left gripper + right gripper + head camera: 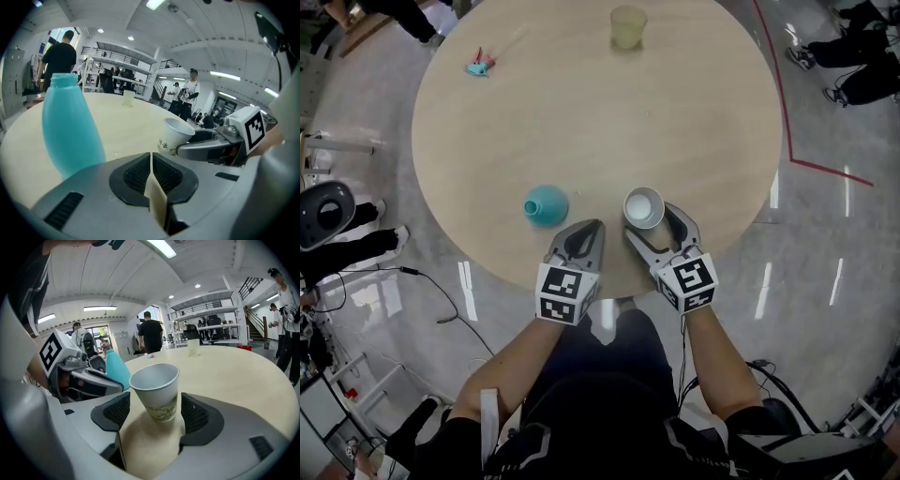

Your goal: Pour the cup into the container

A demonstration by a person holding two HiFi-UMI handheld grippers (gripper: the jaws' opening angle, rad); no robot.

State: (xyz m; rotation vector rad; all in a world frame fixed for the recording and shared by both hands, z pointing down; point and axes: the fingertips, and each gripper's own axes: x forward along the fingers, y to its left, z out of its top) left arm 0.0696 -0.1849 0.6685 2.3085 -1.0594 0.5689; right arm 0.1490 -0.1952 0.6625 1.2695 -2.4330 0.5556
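While both hands sit low at the near edge of the round bench (600, 122), the right tool (654, 225) stands wide open. The white paper cup (643, 207) is upright on the bench between its jaws, neither pad pressing it. The left tool (584, 230) is closed tight, empty, beside the teal bottle (546, 204).
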